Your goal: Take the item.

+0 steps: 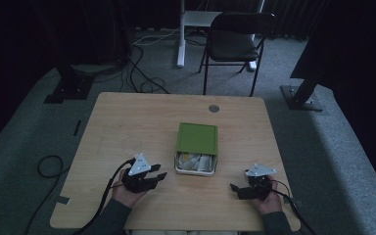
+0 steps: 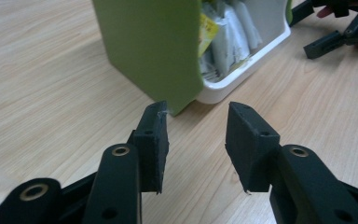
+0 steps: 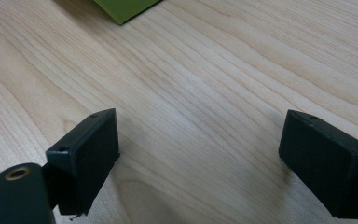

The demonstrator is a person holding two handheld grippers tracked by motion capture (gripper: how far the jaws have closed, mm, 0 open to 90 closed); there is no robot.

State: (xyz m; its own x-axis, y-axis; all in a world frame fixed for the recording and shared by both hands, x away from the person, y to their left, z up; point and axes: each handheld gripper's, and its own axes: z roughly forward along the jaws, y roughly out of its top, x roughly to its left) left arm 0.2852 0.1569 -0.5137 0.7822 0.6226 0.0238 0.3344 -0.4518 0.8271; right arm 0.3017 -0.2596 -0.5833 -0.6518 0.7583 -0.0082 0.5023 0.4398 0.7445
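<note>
A green box (image 1: 197, 138) lies in the middle of the wooden table (image 1: 127, 127). Its near end is open on a white tray (image 1: 195, 171) that holds several white and yellow packets (image 1: 194, 161). My left gripper (image 1: 159, 172) rests left of the tray, open and empty. In the left gripper view, my left gripper (image 2: 198, 121) points at the green box (image 2: 154, 46), the white tray (image 2: 242, 74) and the packets (image 2: 228, 37). My right gripper (image 1: 236, 191) sits right of the tray, its jaws wide apart over bare wood. In the right gripper view, my right gripper (image 3: 200, 135) has a green box corner (image 3: 126, 9) far ahead.
A round grommet hole (image 1: 214, 108) marks the table's far side. Beyond the table stand a black folding chair (image 1: 235, 41), a white desk leg (image 1: 181, 34) and dark stand bases (image 1: 303, 95). Cables (image 1: 142, 78) lie on the grey carpet.
</note>
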